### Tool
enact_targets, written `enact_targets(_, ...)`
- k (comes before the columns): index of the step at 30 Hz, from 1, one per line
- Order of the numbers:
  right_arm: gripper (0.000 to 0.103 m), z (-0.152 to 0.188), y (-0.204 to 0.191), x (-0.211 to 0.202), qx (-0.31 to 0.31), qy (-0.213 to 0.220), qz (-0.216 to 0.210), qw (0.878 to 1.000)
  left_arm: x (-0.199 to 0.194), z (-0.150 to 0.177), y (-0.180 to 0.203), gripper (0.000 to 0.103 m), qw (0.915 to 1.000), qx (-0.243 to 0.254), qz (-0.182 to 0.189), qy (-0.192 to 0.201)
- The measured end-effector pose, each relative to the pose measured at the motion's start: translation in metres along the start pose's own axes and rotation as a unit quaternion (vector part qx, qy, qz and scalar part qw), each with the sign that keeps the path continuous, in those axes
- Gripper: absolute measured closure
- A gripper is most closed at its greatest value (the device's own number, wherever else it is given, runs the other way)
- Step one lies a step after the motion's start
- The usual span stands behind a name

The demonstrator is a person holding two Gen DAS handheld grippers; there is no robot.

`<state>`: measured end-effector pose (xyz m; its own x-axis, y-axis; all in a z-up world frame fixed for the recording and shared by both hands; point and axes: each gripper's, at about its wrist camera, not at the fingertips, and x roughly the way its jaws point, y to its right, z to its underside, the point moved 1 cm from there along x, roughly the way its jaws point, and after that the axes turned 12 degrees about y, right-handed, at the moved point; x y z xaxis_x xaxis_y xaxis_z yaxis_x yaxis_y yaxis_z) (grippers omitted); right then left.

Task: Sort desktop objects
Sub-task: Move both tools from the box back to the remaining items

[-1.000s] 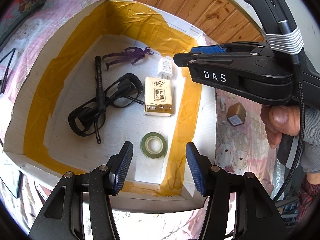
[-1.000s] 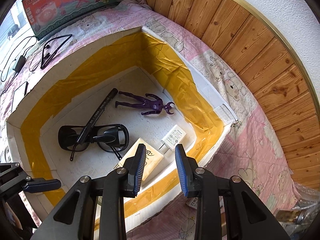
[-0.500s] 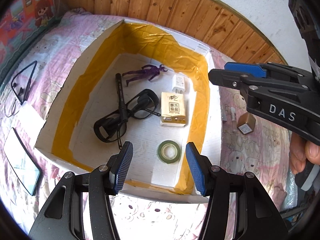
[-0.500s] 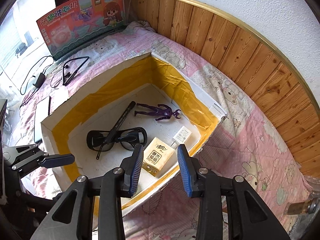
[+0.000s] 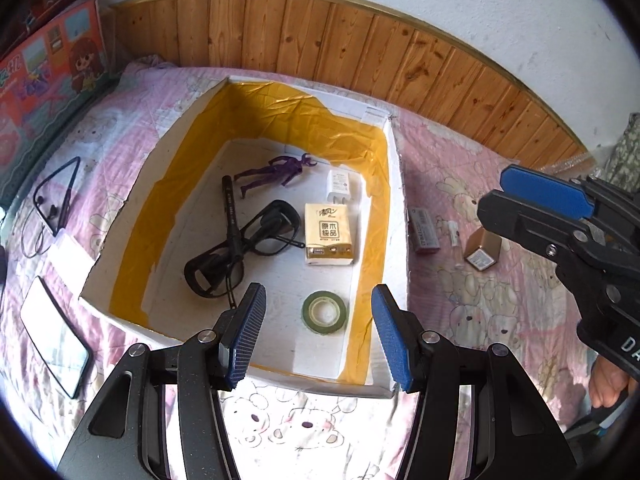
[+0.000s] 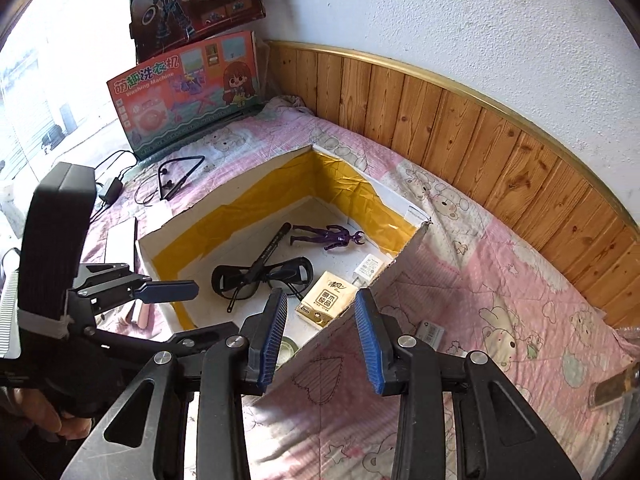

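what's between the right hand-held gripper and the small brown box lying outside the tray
Nothing visible. The right hand-held gripper, empty, hangs over the pink cloth, and the small brown box lies bare below it, outside the tray's wall.

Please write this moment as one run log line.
left gripper: open, empty | right gripper: jaws just opened, empty | box: holds tape roll, tissues

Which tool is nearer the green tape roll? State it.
Left. The left tool hovers open just above the green tape roll at the box's near end. The right tool is open outside the box, beyond its side wall.
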<state>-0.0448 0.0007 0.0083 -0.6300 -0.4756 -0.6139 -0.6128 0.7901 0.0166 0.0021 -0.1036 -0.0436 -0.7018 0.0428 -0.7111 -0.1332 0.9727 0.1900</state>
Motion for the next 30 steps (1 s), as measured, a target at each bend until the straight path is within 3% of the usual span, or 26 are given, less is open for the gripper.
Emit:
enact_targets(11, 0.063, 0.037, 0.015, -0.070, 0.065, 0.090, -0.007, 0.994, -0.019, 0.000, 0.028, 0.045, 0.9976, 0.033, 0.008, 0.060)
enact_targets(18, 0.061, 0.055, 0.051, -0.103, 0.119, 0.110, 0.014, 0.987, -0.023, 0.004, 0.060, 0.045, 0.9947, 0.061, 0.035, 0.075)
enact_targets(21, 0.058, 0.073, 0.069, -0.105, 0.141, 0.096, 0.024, 0.985, -0.019, 0.008, 0.077, 0.045, 0.9935, 0.077, 0.044, 0.071)
enact_targets(27, 0.058, 0.122, 0.088, -0.087, 0.146, 0.020, 0.055, 0.987, -0.001, 0.017, 0.107, 0.045, 0.9910, 0.103, 0.065, 0.055)
enact_targets(30, 0.058, 0.154, 0.096, -0.077, 0.174, -0.014, 0.063, 0.983, 0.014, 0.020, 0.121, 0.045, 0.9908, 0.103, 0.080, 0.037)
